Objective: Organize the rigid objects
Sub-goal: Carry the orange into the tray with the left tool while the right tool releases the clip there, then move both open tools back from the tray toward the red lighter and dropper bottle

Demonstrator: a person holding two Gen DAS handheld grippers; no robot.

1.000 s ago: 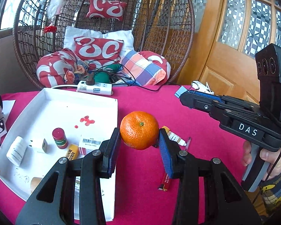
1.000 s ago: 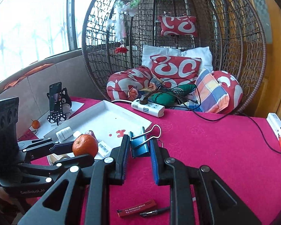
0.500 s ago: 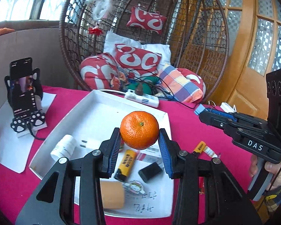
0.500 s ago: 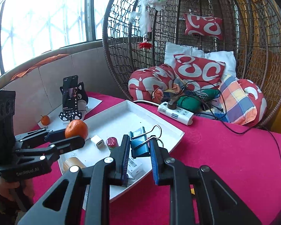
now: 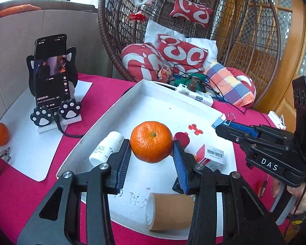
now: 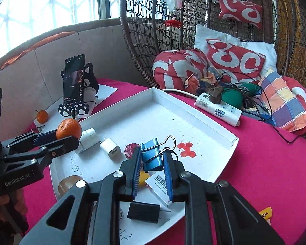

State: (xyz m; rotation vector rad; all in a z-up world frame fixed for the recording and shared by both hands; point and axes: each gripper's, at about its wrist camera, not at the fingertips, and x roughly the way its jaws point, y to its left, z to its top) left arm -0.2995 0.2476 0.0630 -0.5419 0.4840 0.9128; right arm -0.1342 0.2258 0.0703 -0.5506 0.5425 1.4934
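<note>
Left wrist view: left tongs (image 5: 152,153) clamp an orange (image 5: 151,141) btwn the blue pads, pads pressing both sides, fruit held up over the white tray (image 5: 120,110), near its middle. Under & around the fruit in the tray: white bottle (image 5: 106,149) just left of the left pad, red cap (image 5: 181,139) just behind the right pad, barcode box (image 5: 211,157) to the right, tape roll (image 5: 169,211) at the near edge. Right tongs (image 5: 219,122) come in from the right w/ a blue binder clip (image 5: 221,120) at the tips, over the tray's right rim. A 2nd orange (image 5: 0,134) sits on white paper far left, well apart from the tray, near the phone (image 5: 50,71) on its cat stand. Right wrist view: right tongs (image 6: 152,157) hold the binder clip (image 6: 152,156) narrow btwn the pads, wire loops sticking up & forward; clip hangs over the tray (image 6: 193,110), above the barcode box (image 6: 159,185) & beside the red cap (image 6: 131,150). White charger (image 6: 110,151) lies just left of that, black block (image 6: 143,212) near the tray's front edge. Left tongs (image 6: 68,132) w/ the orange (image 6: 69,129) show at the left, over the tray's left side. Tray rests on the pink tabletop (image 6: 265,163); power strip (image 6: 218,107) lies just beyond the far rim.
</note>
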